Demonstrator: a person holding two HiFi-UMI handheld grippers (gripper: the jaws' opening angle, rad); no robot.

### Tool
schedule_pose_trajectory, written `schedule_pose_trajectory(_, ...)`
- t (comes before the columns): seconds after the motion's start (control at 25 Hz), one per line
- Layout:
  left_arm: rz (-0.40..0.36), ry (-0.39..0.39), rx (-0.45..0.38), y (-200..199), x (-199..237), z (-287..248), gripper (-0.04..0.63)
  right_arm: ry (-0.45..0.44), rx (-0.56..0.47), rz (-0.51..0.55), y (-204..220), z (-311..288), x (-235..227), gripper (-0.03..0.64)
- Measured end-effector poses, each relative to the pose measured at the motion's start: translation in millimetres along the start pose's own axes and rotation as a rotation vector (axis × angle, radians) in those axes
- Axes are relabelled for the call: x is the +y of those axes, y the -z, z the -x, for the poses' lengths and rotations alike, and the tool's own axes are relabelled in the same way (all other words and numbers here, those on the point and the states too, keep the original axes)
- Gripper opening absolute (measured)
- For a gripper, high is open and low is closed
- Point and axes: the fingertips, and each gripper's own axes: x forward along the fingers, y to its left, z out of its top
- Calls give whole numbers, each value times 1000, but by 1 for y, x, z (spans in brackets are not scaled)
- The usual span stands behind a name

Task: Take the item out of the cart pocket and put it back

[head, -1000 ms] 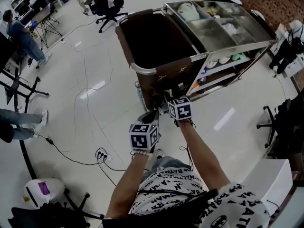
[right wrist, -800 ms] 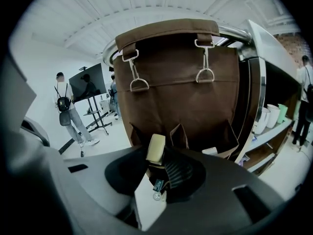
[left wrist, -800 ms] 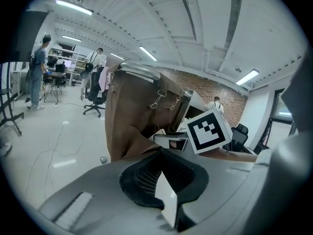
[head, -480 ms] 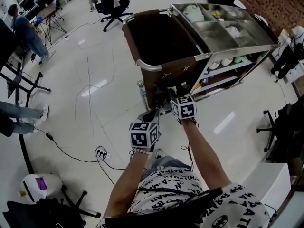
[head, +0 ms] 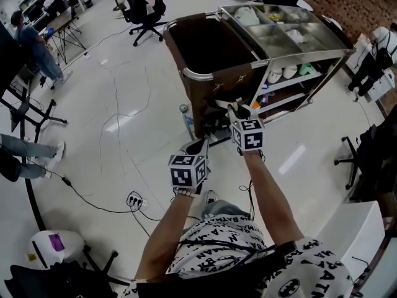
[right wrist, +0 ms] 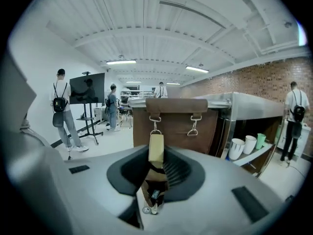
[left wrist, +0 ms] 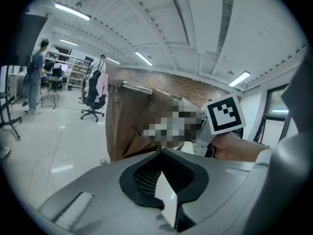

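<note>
**Left tongs closed and empty, right tongs gripping the item**

Left tongs (head: 200, 146) are held low in front of the person, angled up toward the cart (head: 205, 76). In the left gripper view their dark pads (left wrist: 142, 173) meet at the tips with nothing between them, and only a sliver of pale floor (left wrist: 54, 146) shows through the gap further back. They touch nothing.

Just to the right and slightly ahead, the right tongs (head: 236, 113) are raised in front of the brown end of the cart. The right gripper view shows their jaws partly closed and pressed on the item (right wrist: 156, 151), a slim tan packet with a darker brown lower part. It stands upright in the grip, and its top sticks out past the fingertips.

The item is outside the cart pocket (right wrist: 174, 126), in the air in front of it. The pocket is a brown pouch hanging from two metal clips on the cart's end. Right of the pocket, cups (right wrist: 243, 147) stand on a cart shelf (right wrist: 254, 156).
</note>
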Motion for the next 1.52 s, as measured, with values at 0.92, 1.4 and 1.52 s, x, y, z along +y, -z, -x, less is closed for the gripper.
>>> schedule_pose_trajectory(0.92,36,138,-55,97,-46,223,0,94,-70,-48,36,277,163,83)
schedule_pose_trajectory(1.4,70,124,-91,115,-70,261,0,-16,15,-162,105,334,227,83)
schedule_pose_trajectory(1.52,77,125,-90,117,-81,258,0,-13,23,-173,113,343,216,83)
